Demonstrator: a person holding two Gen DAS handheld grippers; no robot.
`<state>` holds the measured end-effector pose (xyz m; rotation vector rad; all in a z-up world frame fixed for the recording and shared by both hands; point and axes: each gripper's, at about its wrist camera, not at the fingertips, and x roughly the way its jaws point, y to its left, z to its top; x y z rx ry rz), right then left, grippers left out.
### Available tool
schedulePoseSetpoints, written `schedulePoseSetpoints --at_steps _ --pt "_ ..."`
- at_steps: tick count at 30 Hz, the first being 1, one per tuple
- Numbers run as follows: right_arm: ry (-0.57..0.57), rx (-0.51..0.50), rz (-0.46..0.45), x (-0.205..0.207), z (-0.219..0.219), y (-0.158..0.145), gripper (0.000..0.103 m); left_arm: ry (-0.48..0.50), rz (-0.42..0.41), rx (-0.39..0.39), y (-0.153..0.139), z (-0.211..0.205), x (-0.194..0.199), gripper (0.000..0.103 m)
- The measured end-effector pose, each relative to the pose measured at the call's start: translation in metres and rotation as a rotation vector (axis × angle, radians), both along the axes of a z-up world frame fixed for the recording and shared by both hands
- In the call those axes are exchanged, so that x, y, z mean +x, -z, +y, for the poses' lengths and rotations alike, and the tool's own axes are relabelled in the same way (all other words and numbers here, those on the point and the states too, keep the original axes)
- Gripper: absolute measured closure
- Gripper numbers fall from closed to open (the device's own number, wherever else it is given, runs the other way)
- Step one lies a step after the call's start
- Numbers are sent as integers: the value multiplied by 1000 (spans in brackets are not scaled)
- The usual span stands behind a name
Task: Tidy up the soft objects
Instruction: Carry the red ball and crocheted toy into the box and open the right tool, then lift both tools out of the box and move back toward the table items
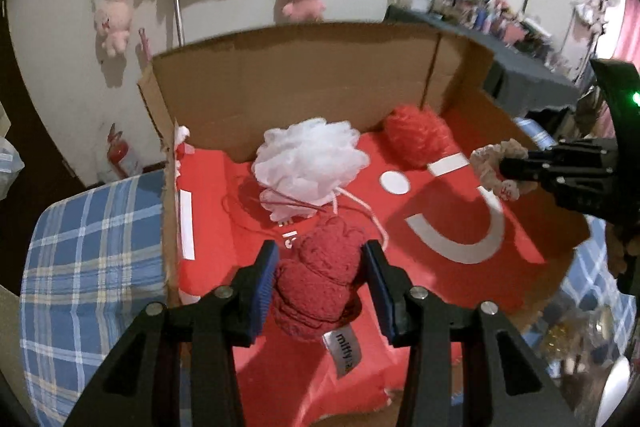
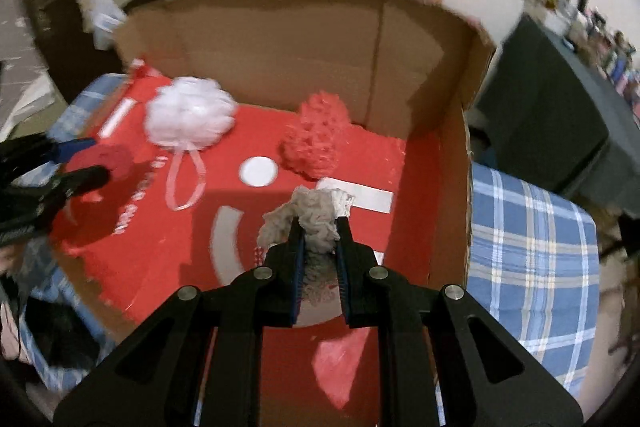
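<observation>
Gripping a dark red knitted plush toy [image 1: 316,279] in your left gripper [image 1: 320,287], low centre of frame, over the red-lined cardboard box [image 1: 300,75]. Your right gripper [image 2: 318,259] is clamped on a beige crocheted soft piece [image 2: 312,223], mid-frame. White mesh bath pouf [image 1: 310,163] and bright red yarn ball [image 1: 418,137] sit toward the box's back wall.

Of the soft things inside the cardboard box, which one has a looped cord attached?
The white mesh bath pouf, at the box's far left. Its white looped cord lies on the red floor; the bright red knitted ball beside it shows none.
</observation>
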<state>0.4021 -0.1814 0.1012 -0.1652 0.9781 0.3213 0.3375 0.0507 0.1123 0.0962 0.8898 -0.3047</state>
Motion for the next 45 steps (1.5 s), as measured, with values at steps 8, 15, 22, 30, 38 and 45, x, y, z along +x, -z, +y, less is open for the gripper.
schedulePoseSetpoints --at_steps 8,15,22,30,38,45 --pt "57 -118 76 32 13 28 89 -53 69 114 26 -10 30 55" --pt "81 -116 100 42 9 34 89 -89 99 144 41 -2 45 53" --pt "74 -141 103 44 9 35 87 -86 93 173 44 -8 42 50" --pt "49 -134 72 31 23 23 51 -78 64 150 34 -10 39 31" --pt "44 -110 14 3 29 -7 44 -76 24 61 12 -5 22 17" --pt "33 -42 -83 -39 22 -51 35 -76 -90 -22 -29 -7 -25 5"
